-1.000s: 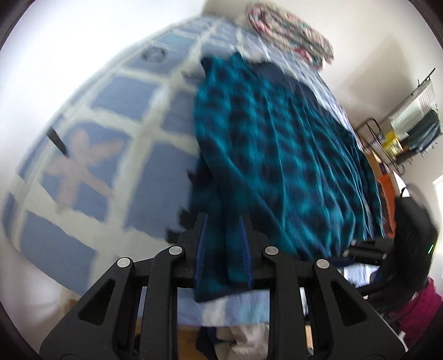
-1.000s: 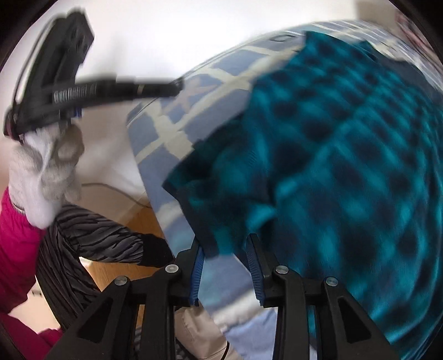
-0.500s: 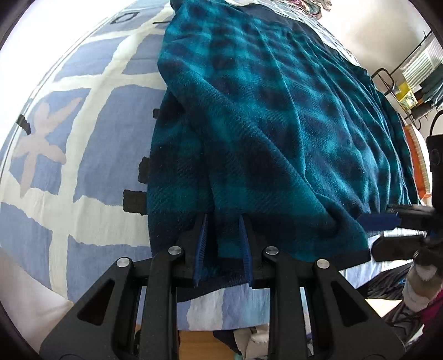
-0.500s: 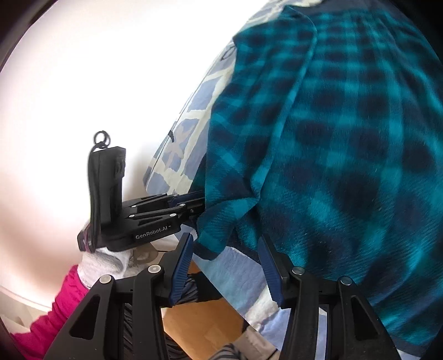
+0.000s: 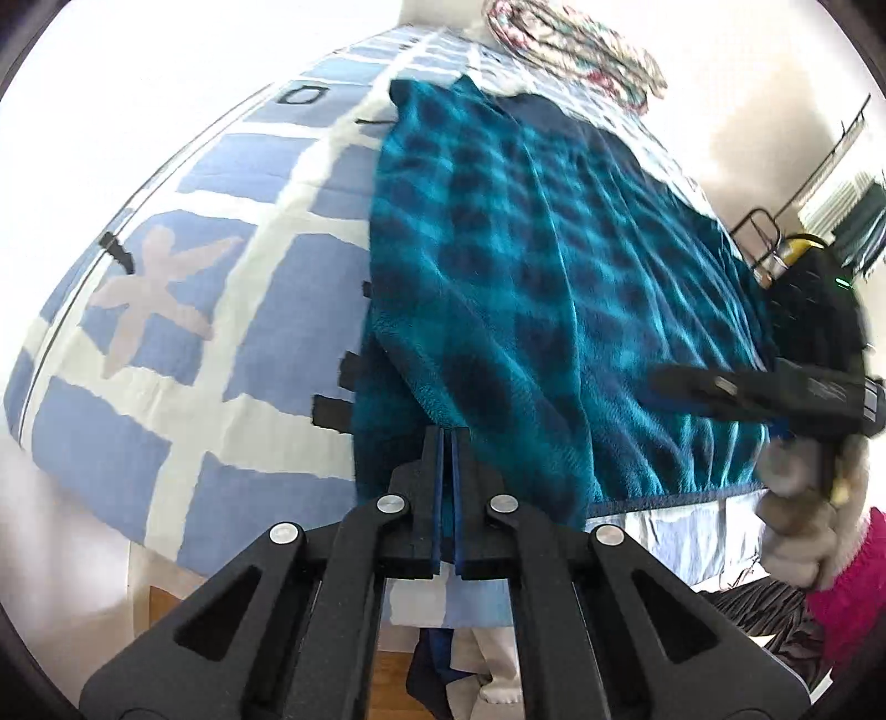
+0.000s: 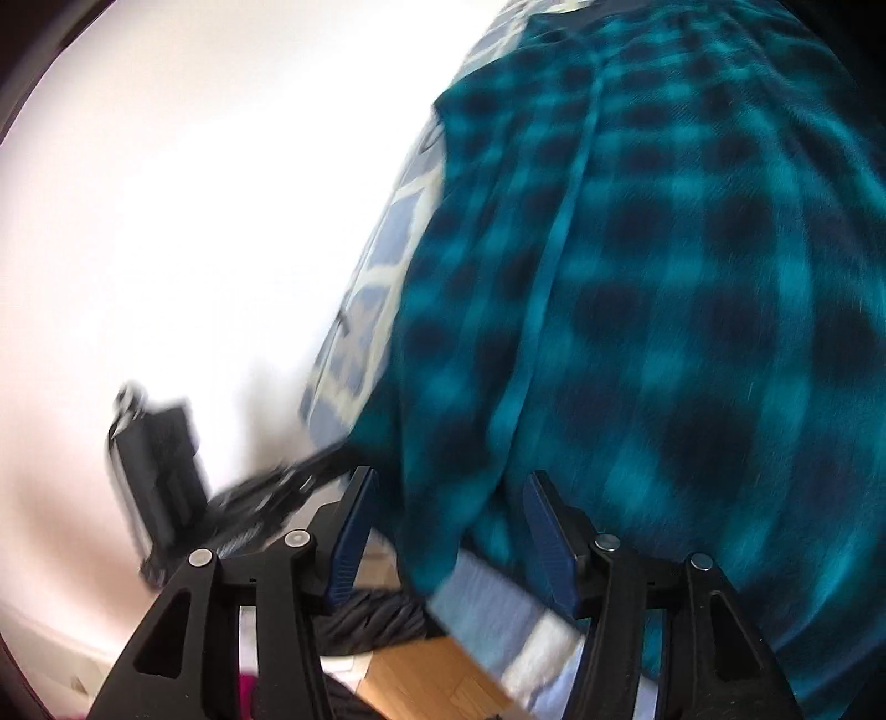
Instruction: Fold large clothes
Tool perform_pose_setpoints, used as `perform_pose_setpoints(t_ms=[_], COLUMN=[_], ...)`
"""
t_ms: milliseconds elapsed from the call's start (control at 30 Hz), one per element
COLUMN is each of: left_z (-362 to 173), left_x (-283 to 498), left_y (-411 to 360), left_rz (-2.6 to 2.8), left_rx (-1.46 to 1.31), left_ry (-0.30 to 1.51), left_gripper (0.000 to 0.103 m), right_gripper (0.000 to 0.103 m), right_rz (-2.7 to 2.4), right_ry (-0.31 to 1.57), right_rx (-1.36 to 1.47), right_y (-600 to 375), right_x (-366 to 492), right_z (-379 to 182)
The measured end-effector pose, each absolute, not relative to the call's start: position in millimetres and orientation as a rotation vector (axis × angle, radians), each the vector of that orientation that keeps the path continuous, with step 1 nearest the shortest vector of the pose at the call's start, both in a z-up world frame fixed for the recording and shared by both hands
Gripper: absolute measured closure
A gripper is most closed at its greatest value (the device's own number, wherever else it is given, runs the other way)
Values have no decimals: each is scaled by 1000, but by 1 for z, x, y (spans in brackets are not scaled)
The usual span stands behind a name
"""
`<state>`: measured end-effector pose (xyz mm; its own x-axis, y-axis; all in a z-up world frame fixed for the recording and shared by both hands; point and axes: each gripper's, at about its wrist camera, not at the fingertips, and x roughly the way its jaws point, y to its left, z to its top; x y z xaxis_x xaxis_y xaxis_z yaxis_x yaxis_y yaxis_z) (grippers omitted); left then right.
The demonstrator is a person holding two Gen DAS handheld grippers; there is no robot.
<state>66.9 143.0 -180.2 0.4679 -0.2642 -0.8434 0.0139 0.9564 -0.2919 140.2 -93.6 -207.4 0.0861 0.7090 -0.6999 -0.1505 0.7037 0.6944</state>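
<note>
A large teal and navy plaid fleece garment point(image 5: 554, 288) lies spread on the bed. My left gripper point(image 5: 447, 443) is shut on its near hem, left of the middle. In the right wrist view the garment point(image 6: 664, 288) fills the right side, blurred by motion. My right gripper point(image 6: 451, 498) is open, with a hanging fold of the hem between its two fingers, not pinched. The right gripper also shows in the left wrist view point(image 5: 764, 387), at the garment's near right corner.
The bed has a blue and white patchwork cover point(image 5: 210, 310) with a starfish figure. A floral folded cloth point(image 5: 576, 44) lies at the head. A rack point(image 5: 819, 183) stands at the right. Wooden floor point(image 6: 432, 681) shows below the bed edge.
My left gripper has closed tight on the hem. My right gripper has opened wider and moved right along the hem. Both views have shifted and the right one is blurred.
</note>
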Motion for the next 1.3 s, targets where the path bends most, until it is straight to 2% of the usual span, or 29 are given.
perform_pose_setpoints(t_ms=[100,167,200,267,300,333,367,400,433,500,567,600,633,667,733,800,867,967,1000,1200,1233,1267,1300], left_z=[-186,-196,-198,-199,-199,-201,-204,-207,-210,-217,-225,-229,-231,-233,-231,-224,-217,-212,-213,-222,-223,-227,-230], left_x=[68,70,70,67,67,67,66,66,66,67,69,70,71,72,72,69,64,53,49,39,41,42,44], left_y=[148,149,152,156,160,164,168,170,172,171,170,168,165,162,153,146,149,159,160,159,162,165,166], left_rz=[-151,-127,-115,-84,-72,-73,-73,-69,-70,-81,-86,-97,-107,-111,-91,-82,-72,-36,-26,58,59,47,43], left_rx=[-248,-244,-243,-231,-250,-281,-319,-348,-364,-387,-415,-432,-440,-433,-361,-331,-378,-487,-525,-538,-558,-583,-596], left_ry=[1091,1126,1128,1126,1129,1135,1137,1135,1138,1166,1186,1200,1210,1219,1217,1192,1153,1086,1062,1016,1018,1026,1033], left_gripper=[103,103,103,102,99,87,68,62,60,60,60,60,63,74,87,92,94,94,94,92,86,74,69], right_gripper=[52,72,75,92,94,94,94,92,90,87,75,74,71,70,70,66,58,42,40,39,39,39,39], right_rz=[587,557,541,512,501,492,483,484,499,541,580,600,614,625,634,637,627,621,624,614,615,614,612], right_ry=[1346,1361,1376,1368,1359,1344,1328,1317,1307,1278,1220,1200,1194,1192,1186,1188,1185,1181,1186,1231,1236,1238,1239], right_rx=[383,308,276,201,142,94,47,26,38,69,76,76,73,71,75,93,107,116,118,112,107,102,98], right_y=[-72,-54,-46,-33,-32,-28,-25,-23,-26,-32,-37,-38,-38,-38,-40,-44,-44,-39,-35,-8,-3,2,6], right_x=[160,169,172,174,174,172,170,168,165,161,155,151,150,149,150,152,155,169,178,221,227,234,240], right_z=[-215,-222,-227,-227,-222,-219,-215,-210,-205,-197,-185,-181,-178,-176,-171,-163,-157,-149,-147,-146,-146,-146,-145])
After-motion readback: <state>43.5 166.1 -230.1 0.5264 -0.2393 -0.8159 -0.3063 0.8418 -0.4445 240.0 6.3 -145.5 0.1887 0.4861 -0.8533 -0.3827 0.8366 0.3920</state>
